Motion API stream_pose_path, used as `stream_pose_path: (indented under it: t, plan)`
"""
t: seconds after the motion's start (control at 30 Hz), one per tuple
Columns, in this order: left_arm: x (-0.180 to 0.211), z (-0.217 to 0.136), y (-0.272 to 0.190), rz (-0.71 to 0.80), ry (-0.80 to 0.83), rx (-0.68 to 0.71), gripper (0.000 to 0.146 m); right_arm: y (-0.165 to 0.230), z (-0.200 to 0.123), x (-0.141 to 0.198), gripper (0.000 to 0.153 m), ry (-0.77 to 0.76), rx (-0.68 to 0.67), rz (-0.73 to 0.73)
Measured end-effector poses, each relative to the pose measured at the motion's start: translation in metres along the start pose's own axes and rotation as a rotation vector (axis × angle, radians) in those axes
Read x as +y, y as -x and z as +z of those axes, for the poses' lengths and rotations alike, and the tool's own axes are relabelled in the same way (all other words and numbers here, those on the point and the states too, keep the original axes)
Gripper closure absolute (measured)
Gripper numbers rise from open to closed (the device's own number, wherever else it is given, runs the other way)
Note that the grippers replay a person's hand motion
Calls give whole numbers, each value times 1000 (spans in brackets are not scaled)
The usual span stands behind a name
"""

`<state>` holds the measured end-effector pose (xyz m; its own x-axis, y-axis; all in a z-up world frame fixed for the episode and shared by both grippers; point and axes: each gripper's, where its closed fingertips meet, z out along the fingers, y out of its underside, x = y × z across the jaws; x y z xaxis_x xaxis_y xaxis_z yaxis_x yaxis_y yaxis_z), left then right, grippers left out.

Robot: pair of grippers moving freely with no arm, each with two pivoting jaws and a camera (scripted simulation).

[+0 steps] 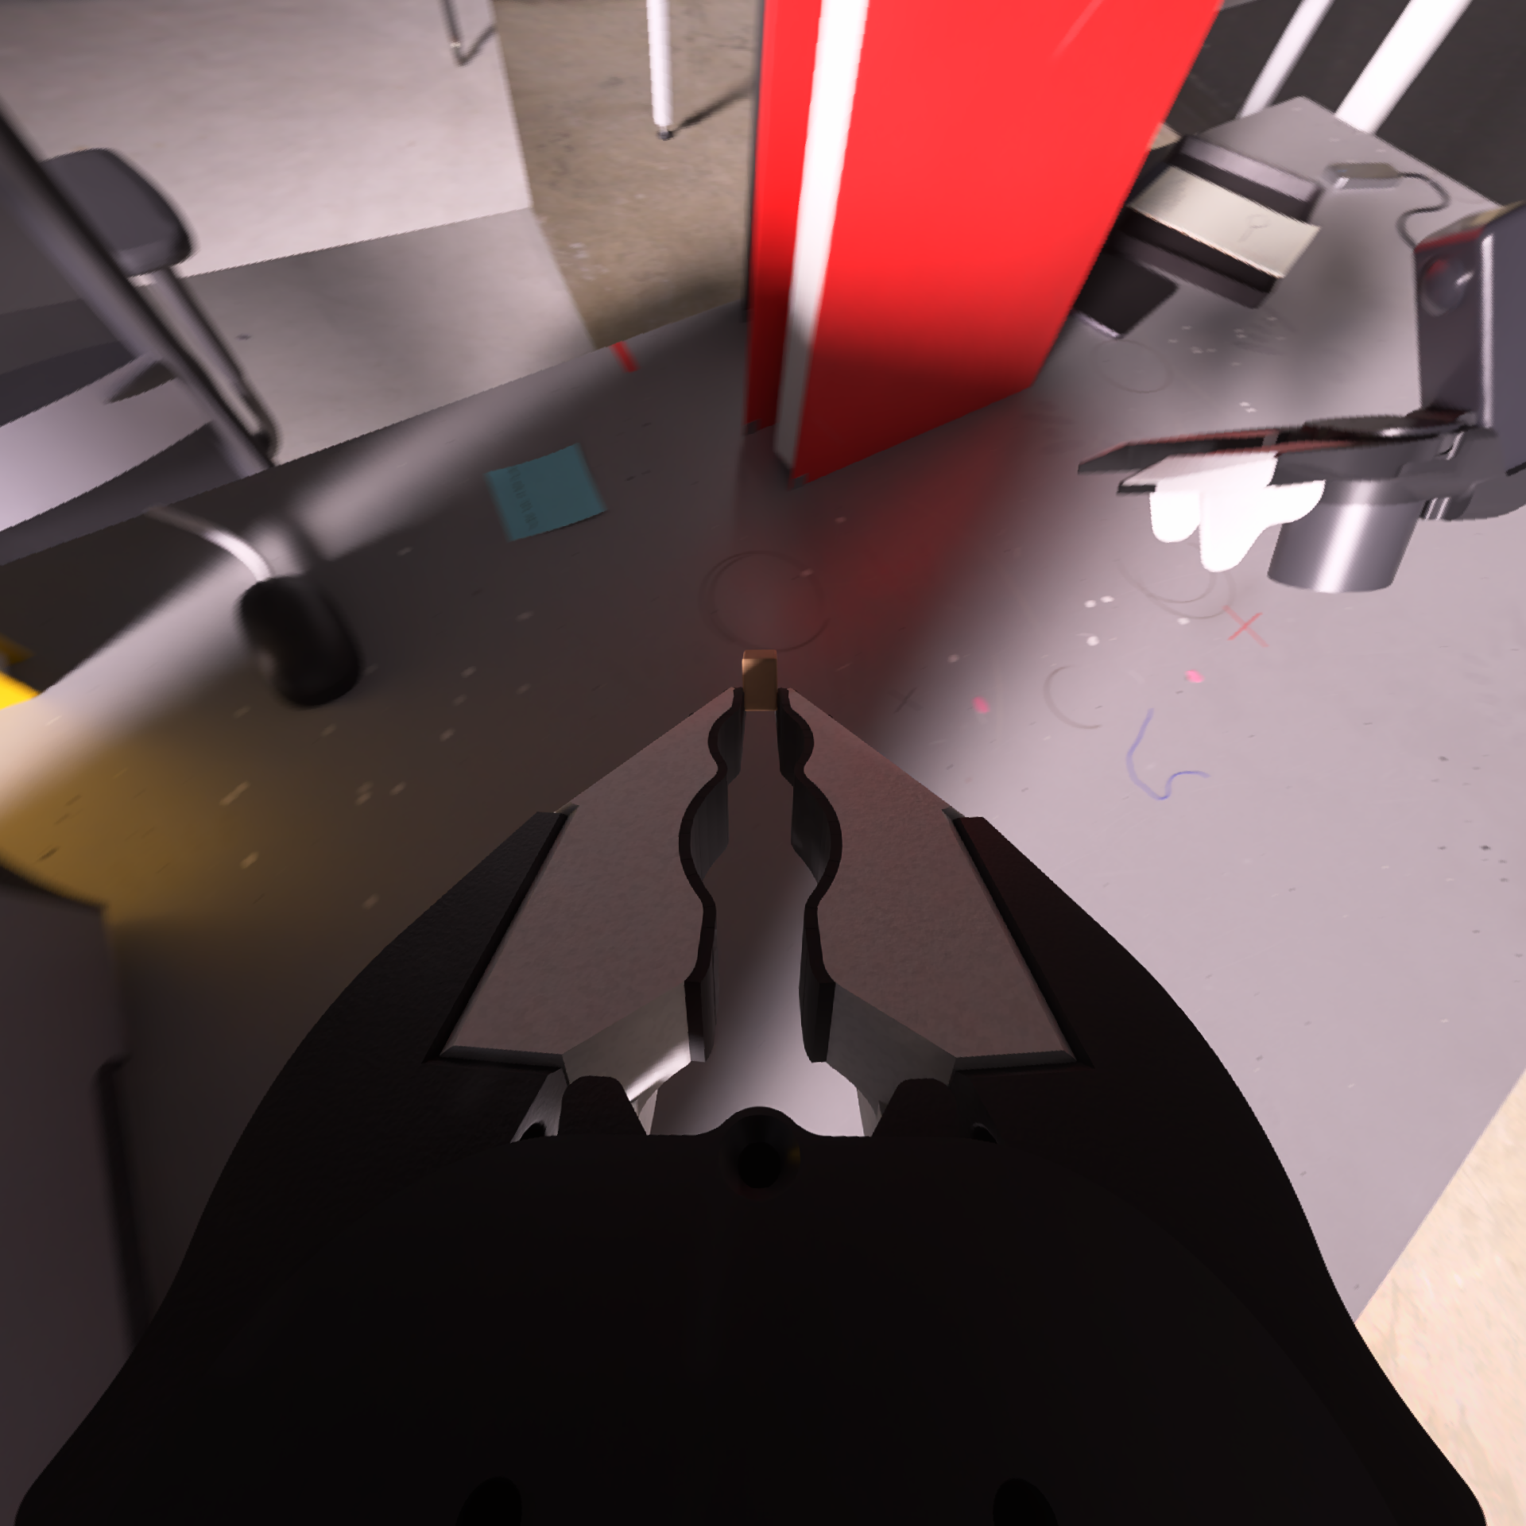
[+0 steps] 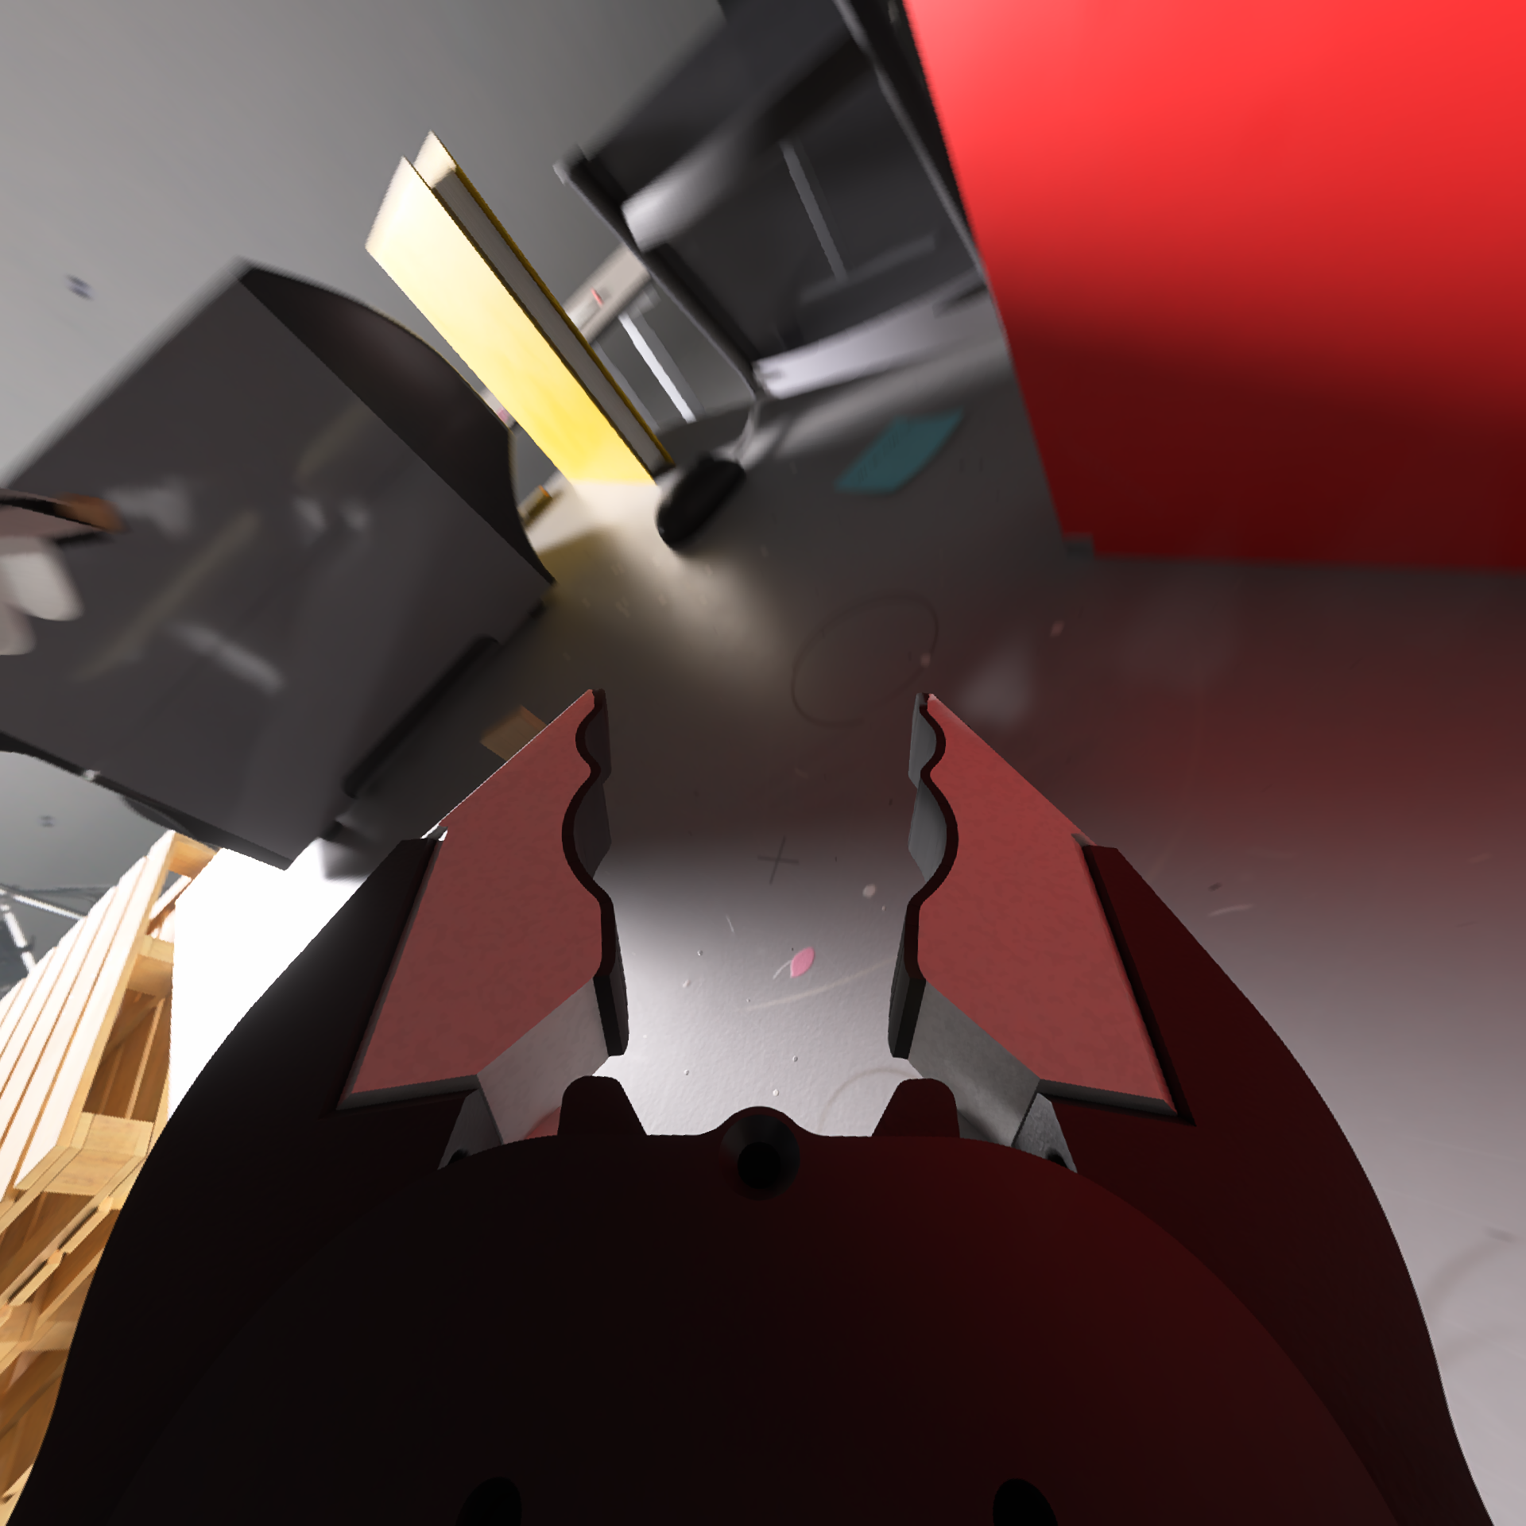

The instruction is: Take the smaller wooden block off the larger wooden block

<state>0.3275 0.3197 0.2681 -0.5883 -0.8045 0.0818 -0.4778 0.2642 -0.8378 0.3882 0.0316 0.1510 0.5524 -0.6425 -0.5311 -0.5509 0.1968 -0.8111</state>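
Left gripper (image 1: 760, 702) pinches the smaller wooden block (image 1: 760, 679); right gripper (image 2: 760, 702) gapes, block unseen.

The left wrist view is taken from behind the left gripper (image 1: 760, 700), looking forward and down along its fingers at the grey table (image 1: 1073, 867), seen from close above. The right wrist view is taken likewise from behind the right gripper (image 2: 760, 702), rolled sideways. Shared by both are the red panel (image 1: 950, 206), the teal note (image 1: 545, 491) and the table.

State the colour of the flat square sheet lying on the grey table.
Teal blue sheet; clearest in the left wrist view.
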Motion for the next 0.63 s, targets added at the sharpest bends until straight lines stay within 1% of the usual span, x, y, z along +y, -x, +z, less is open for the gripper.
stream_pose_path:
  t: [0.1, 0.17, 0.23, 0.27, 0.3, 0.33, 0.37, 0.4, 0.43, 0.47, 0.53, 0.6, 0.63]
  plan:
    - [-20, 42, -43, 26, 6, 70, 139, 12, -60, -43, 77, -113, -66, -66]
    - [-33, 78, -77, 48, 25, 125, 139, 22, -111, -68, 73, -182, -115, -104]
    - [-46, 116, -112, 92, 44, 170, 139, 32, -163, -86, 72, -246, -133, -150]
    - [-52, 136, -130, 121, 61, 193, 139, 35, -188, -93, 75, -270, -120, -190]
    - [-59, 155, -146, 154, 78, 214, 139, 34, -210, -98, 83, -294, -74, -236]
    - [-66, 175, -161, 185, 93, 227, 139, 30, -228, -99, 85, -291, -10, -271]
    - [-72, 193, -176, 211, 105, 231, 139, 23, -241, -96, 83, -262, 47, -282]
    - [-78, 210, -192, 234, 121, 234, 139, 13, -251, -91, 77, -224, 103, -280]
    - [-83, 226, -208, 253, 139, 241, 139, 3, -259, -86, 67, -205, 151, -274]
    - [-87, 242, -223, 269, 153, 252, 139, -5, -267, -82, 62, -204, 182, -261]
    - [-90, 272, -247, 283, 186, 267, 139, -26, -282, -76, 60, -227, 230, -201]
    - [-88, 298, -266, 251, 206, 287, 139, -54, -300, -68, 59, -228, 321, -159]
    - [-85, 308, -273, 250, 221, 281, 139, -61, -305, -64, 59, -214, 319, -136]
